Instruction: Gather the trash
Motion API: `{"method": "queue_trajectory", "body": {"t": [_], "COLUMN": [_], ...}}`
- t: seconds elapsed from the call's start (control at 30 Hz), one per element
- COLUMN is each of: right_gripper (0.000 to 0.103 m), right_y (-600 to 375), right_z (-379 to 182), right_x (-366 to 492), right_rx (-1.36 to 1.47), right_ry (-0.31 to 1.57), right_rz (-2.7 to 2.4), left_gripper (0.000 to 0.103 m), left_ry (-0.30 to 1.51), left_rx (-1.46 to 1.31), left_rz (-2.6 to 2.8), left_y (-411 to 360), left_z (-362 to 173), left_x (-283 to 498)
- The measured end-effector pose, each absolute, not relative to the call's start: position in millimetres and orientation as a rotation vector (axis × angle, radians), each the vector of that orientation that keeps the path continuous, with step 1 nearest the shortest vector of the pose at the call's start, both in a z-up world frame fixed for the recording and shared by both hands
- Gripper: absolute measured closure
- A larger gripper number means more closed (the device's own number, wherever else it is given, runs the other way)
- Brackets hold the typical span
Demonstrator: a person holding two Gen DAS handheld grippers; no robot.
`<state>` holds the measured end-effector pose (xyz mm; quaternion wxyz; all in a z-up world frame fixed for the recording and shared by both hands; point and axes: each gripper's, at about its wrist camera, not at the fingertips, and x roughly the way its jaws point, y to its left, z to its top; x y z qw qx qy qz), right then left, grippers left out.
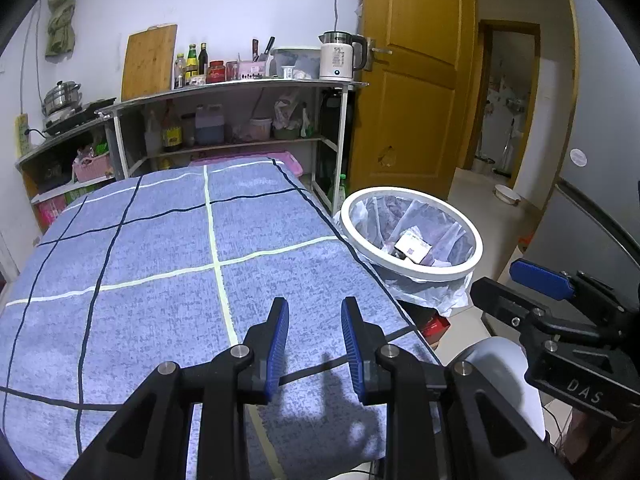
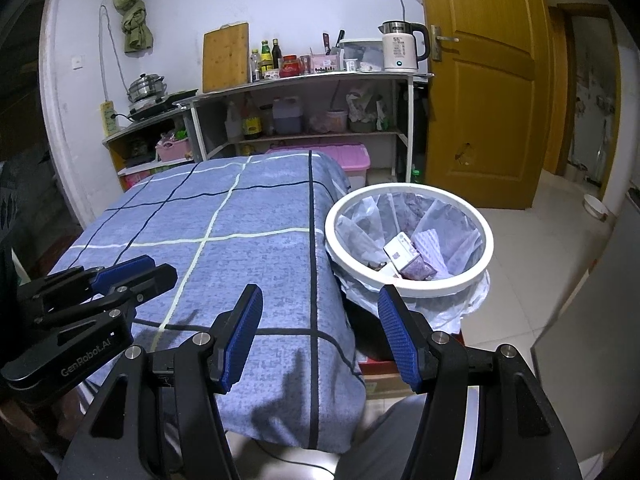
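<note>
Right wrist view: trash seen inside bin (image 2: 408,280) lower right; worktop (image 2: 248,248) bare; both grippers released, empty; collection judged finished, retreat next.

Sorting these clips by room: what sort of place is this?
Most likely a small home kitchen: an electric kettle, a cutting board and a steamer pot sit on the shelving.

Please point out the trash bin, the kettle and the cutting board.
trash bin (image 2: 408,290): right wrist view, near white rim.
kettle (image 2: 398,54): right wrist view, white body.
cutting board (image 1: 149,62): left wrist view, board's face.
</note>
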<state>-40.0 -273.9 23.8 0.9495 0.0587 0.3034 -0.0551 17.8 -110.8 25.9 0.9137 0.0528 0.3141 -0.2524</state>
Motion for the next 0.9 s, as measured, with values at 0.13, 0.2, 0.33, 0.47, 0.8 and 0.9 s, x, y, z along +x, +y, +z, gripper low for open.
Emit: {"method": "queue_trajectory", "body": {"t": [0.13, 0.2, 0.33, 0.47, 0.8, 0.9], "right_gripper": [0.042, 0.042, 0.042, 0.042, 0.042, 0.042], "right_y": [-275.5, -275.7, -277.5, -277.5, -277.5, -277.9], "right_z": [24.0, 24.0, 23.8, 24.0, 23.6, 23.5], "right_x": [-37.4, -37.6, -35.8, -35.9, -34.8, -34.5], "right_rx": [0.12, 0.12, 0.121, 0.121, 0.122, 0.122], "right_ry": [0.62, 0.621, 0.622, 0.622, 0.623, 0.623], "right_rz": [-0.115, -0.114, -0.117, -0.115, -0.115, -0.116], "left_gripper": [0.076, 0.076, 0.076, 0.076, 0.076, 0.076], "left_ry": [0.653, 0.656, 0.653, 0.653, 0.654, 0.655], "left_rx": [0.104, 0.102, 0.101, 0.1, 0.1, 0.1], "left_rz": [-0.52, -0.52, -0.518, -0.518, -0.518, -0.518], "left_y": [-111.8, -112.1, -110.7, -110.2, -110.4, -110.7], "left_z": [24.7, 24.1, 23.9, 23.3, 22.8, 22.5], "left_x": [19.3, 20.8, 22.7, 23.5, 23.9, 24.2]}}
